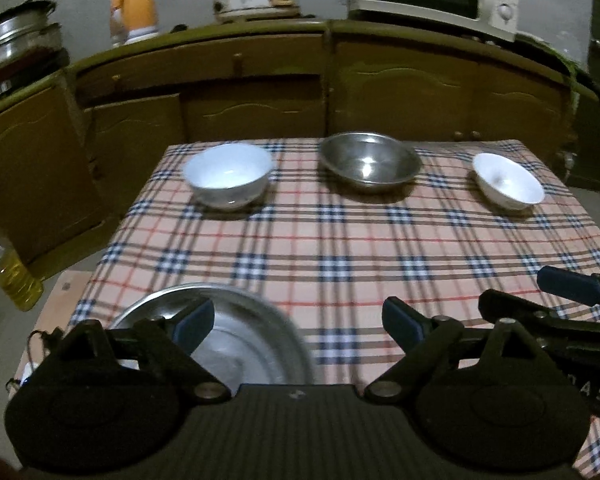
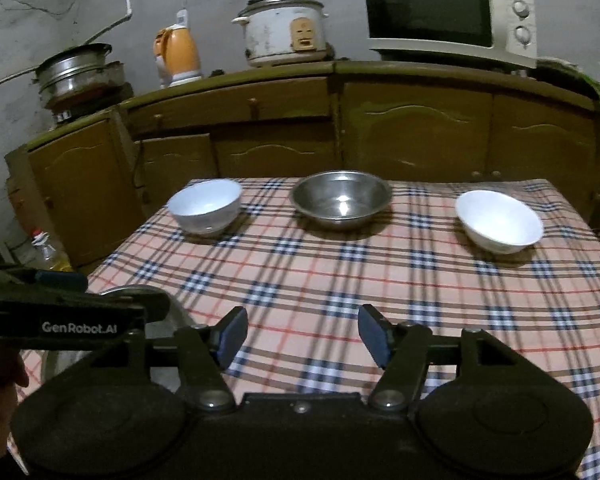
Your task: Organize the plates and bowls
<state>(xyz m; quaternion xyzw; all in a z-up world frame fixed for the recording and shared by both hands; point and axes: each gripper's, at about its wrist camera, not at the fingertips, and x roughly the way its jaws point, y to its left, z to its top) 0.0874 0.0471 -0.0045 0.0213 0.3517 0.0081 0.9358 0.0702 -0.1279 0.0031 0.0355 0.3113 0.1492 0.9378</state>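
On the plaid tablecloth (image 1: 340,248) stand a white bowl (image 1: 228,174) at the far left, a steel bowl (image 1: 370,162) in the far middle and a smaller white bowl (image 1: 508,180) at the far right. They also show in the right wrist view: white bowl (image 2: 204,206), steel bowl (image 2: 342,198), smaller white bowl (image 2: 498,216). A steel plate (image 1: 240,340) lies at the near left edge, under my left gripper (image 1: 300,322), which is open and empty. My right gripper (image 2: 303,334) is open and empty over the near cloth. The plate (image 2: 168,320) is mostly hidden in the right wrist view.
Brown cabinets (image 2: 340,132) stand behind the table, with a microwave (image 2: 448,12), a rice cooker (image 2: 284,32), an orange kettle (image 2: 178,56) and steel pots (image 2: 76,68) on top. An oil bottle (image 1: 14,276) stands on the floor at the left.
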